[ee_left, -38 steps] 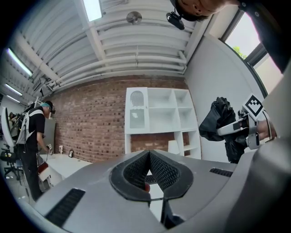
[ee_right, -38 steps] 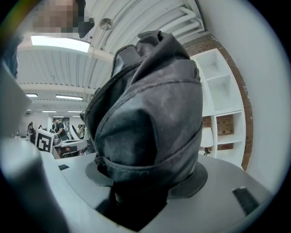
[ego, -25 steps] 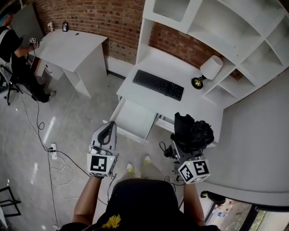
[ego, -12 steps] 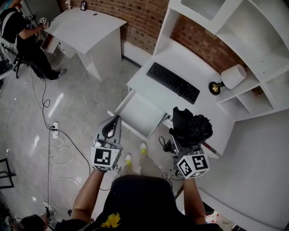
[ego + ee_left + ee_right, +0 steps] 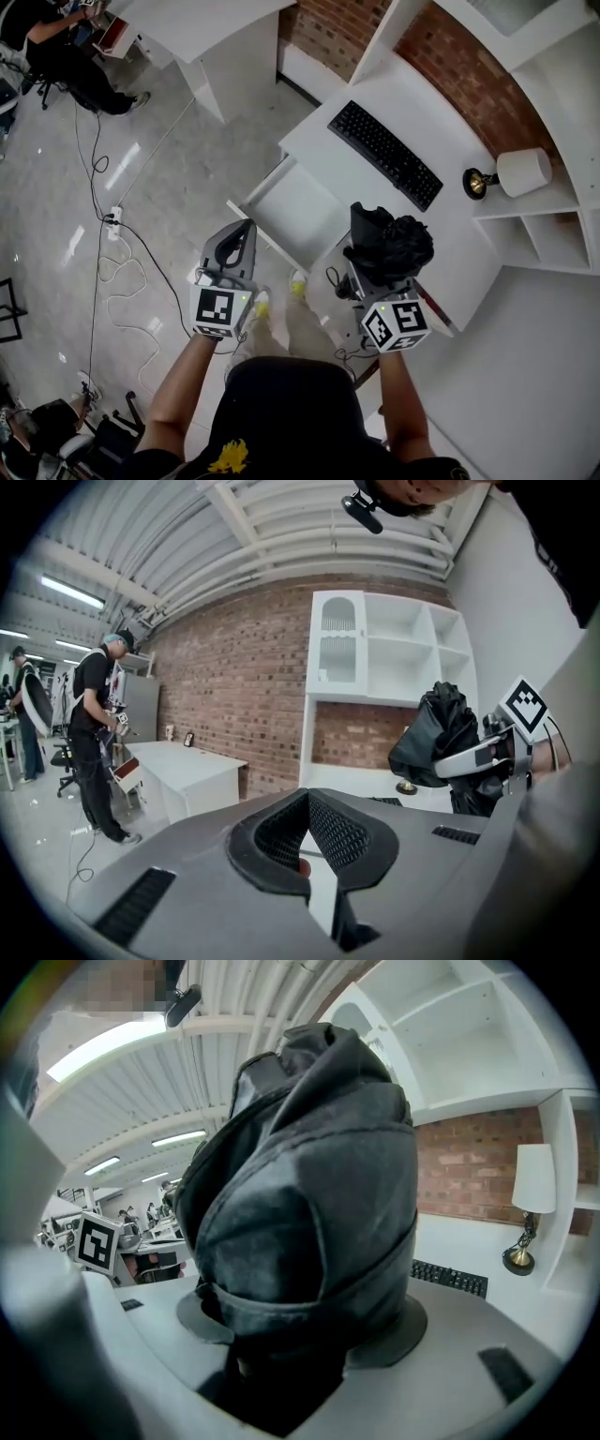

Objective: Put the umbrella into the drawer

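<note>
Right claw [image 5: 375,277] is pinching the umbrella [image 5: 394,246]. It is a folded black bundle of crumpled, matte fabric with a strap band round it. In the right gripper view the fabric [image 5: 309,1176] fills the middle and buries both jaw tips. No handle or shaft can be made out.

Left claw [image 5: 246,234] is pressed together at the tips with nothing in it. In the left gripper view [image 5: 307,794] its black mesh-textured pads meet in a V, and its grey body hides most of what lies below.

The umbrella is in the air over the front edge of the white bench [image 5: 375,192], just right of the drawer [image 5: 295,211]. The drawer is pulled out, a shallow white rectangular tray, and its near corner is partly covered by the left claw.

A black keyboard [image 5: 384,155] lies on the bench. A lamp [image 5: 514,174] with a white cylinder shade and a dark brass-like base stands by the white shelves. There is red brick wall [image 5: 450,70] behind and a glossy grey floor with a loose cable [image 5: 122,281]. The person's head and torso cut off the bottom of the head view.
</note>
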`<state>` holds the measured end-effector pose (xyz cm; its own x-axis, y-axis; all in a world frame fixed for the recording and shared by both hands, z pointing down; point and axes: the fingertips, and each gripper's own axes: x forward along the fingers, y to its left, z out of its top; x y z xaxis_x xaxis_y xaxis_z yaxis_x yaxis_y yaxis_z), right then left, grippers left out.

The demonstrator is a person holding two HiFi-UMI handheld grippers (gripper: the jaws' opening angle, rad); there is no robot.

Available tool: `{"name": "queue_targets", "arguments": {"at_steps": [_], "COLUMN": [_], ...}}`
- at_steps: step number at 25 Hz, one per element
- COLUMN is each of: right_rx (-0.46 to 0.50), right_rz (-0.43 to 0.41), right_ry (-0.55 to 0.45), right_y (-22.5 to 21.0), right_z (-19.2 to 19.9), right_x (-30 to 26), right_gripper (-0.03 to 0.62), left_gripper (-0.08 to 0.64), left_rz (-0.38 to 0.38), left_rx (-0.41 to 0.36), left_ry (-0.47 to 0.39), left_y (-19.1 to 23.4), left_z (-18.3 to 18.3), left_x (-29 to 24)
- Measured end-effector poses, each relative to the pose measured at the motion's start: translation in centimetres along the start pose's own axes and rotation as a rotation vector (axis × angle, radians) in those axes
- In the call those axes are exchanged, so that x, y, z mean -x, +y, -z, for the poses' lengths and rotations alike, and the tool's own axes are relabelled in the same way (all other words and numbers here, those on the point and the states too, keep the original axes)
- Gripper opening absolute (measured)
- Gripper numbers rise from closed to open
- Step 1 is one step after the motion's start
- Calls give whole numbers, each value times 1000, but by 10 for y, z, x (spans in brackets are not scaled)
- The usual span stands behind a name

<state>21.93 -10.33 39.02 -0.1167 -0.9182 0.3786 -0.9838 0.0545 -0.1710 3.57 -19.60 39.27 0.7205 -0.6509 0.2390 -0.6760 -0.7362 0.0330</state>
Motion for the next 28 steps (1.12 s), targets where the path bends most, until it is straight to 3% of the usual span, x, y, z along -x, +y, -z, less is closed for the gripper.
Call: {"name": "queue_targets", "arguments": {"at_steps": [11,28], "right_rx": [32,60], "right_rz": [-104,-227], "right_ry": [140,309], "right_y": [-10,-9], "right_z": [45,135], "right_x": [-82,-186], "right_gripper": [275,275], "left_gripper": [15,15], "left_rz": [-32,-208], "left_rx": [70,200], "left_ry": [67,143], "left_y": [15,48], "left_z": [61,144], "left_x": [-33,-74]}}
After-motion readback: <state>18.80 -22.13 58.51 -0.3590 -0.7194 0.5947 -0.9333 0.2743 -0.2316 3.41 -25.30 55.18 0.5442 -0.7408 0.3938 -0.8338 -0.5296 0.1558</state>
